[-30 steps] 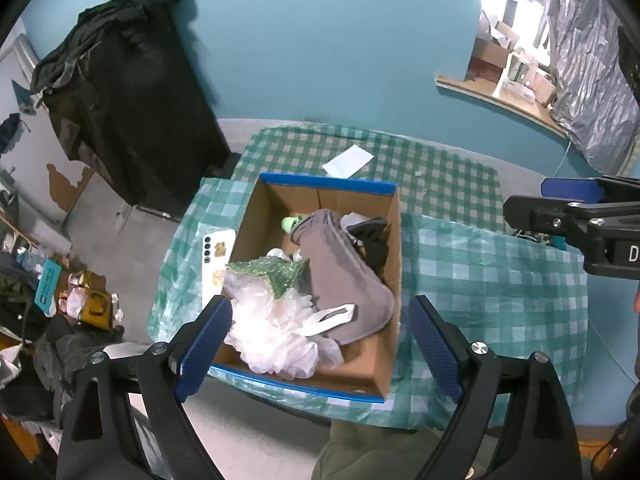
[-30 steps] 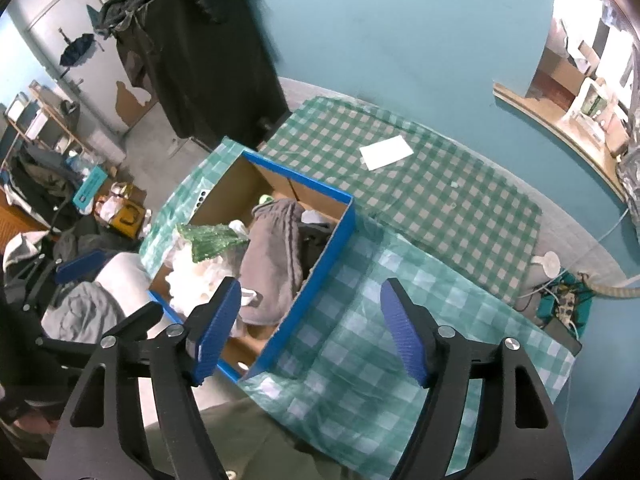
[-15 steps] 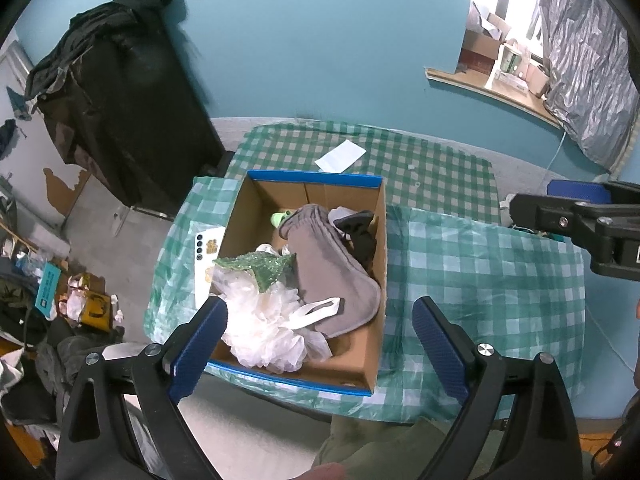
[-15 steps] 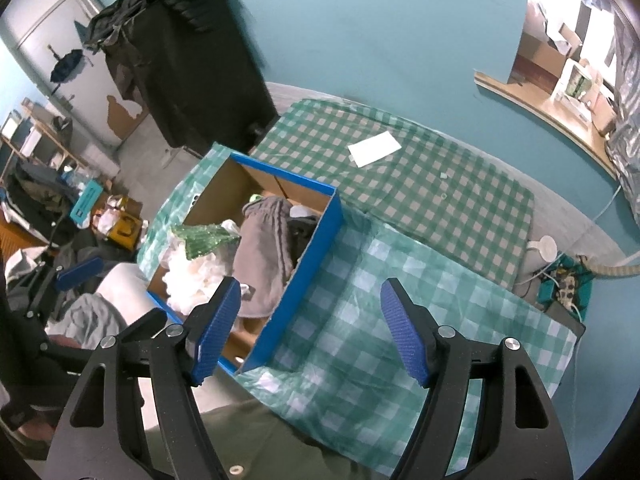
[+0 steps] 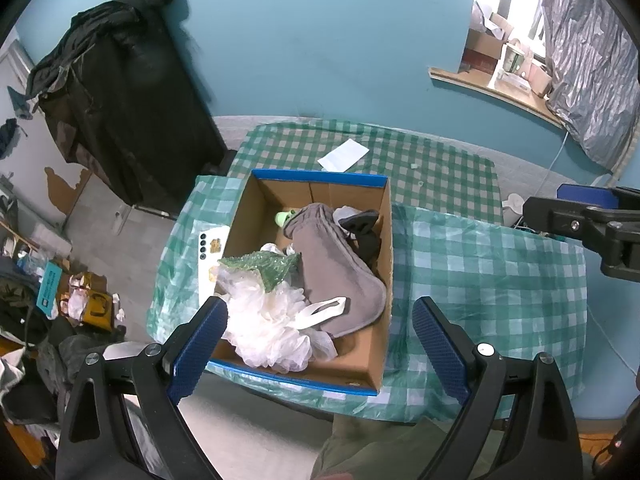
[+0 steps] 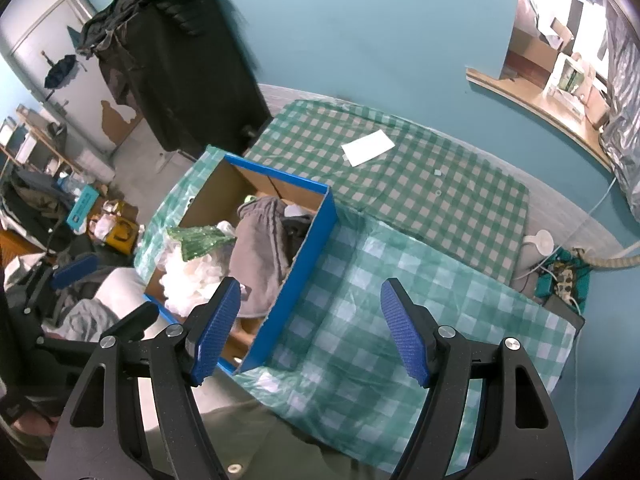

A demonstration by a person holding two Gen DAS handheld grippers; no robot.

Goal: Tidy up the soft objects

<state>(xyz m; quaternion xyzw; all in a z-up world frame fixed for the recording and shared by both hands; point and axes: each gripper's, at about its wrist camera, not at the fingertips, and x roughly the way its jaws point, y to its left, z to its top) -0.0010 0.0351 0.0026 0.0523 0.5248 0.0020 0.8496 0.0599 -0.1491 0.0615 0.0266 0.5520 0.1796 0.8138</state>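
Both sets of jaws stand wide apart and hold nothing: the left gripper (image 5: 320, 338) hangs above the near end of a blue-edged cardboard box (image 5: 384, 216), the right gripper (image 6: 310, 328) above the box's right wall and the cloth beside it. The box sits on a counter draped in green-and-white checked plastic cloth (image 5: 492, 276). Inside it lie a grey fabric pouch (image 5: 332, 264), a white mesh bath puff (image 5: 268, 320) at the near end, a crumpled green bubble-wrap sheet (image 5: 264, 266) partly on the puff, a dark cloth (image 5: 362, 226) against the right wall, and something small and pale green (image 5: 285, 217) toward the back. A white phone (image 5: 210, 256) lies just outside the left wall. A white paper sheet (image 5: 344, 155) rests farther back on the cloth.
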